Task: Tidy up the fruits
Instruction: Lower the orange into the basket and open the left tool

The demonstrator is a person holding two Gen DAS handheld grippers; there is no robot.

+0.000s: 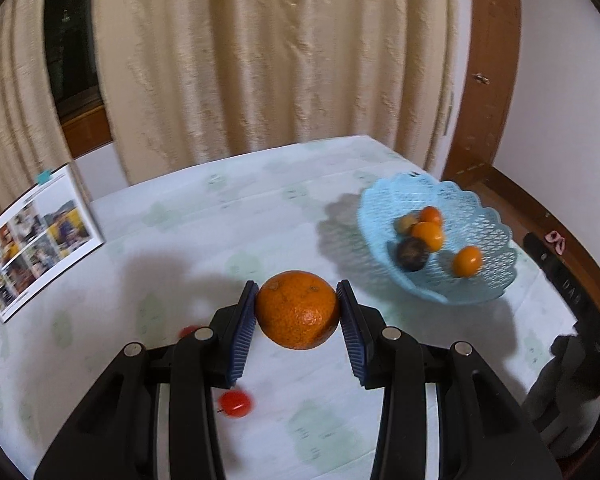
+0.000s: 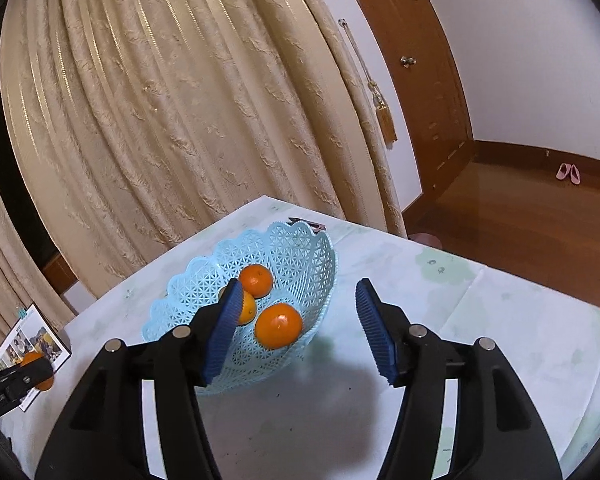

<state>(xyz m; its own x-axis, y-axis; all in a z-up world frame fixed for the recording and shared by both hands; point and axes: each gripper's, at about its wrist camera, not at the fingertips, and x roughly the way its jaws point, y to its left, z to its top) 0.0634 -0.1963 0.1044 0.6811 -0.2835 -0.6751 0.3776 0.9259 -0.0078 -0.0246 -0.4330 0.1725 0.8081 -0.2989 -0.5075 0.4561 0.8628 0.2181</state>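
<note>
My left gripper point(image 1: 298, 308) is shut on a large orange point(image 1: 298, 309), held above the table with both blue pads pressed to its sides. The light blue lattice basket point(image 1: 496, 256) stands to the right of it, holding small oranges point(image 1: 467, 261) and a dark fruit point(image 1: 412, 254). In the right wrist view the basket point(image 2: 300, 248) lies just ahead with three oranges point(image 2: 278, 325) in it. My right gripper point(image 2: 298, 308) is open over the basket's near rim, nothing between its pads. The left gripper with its orange point(image 2: 34, 360) shows at the far left.
Two small red fruits point(image 1: 235, 402) lie on the pale patterned tablecloth point(image 1: 204, 216) under the left gripper. An open photo booklet point(image 1: 36, 236) stands at the table's left edge. Curtains hang behind the table. The wooden floor drops away to the right.
</note>
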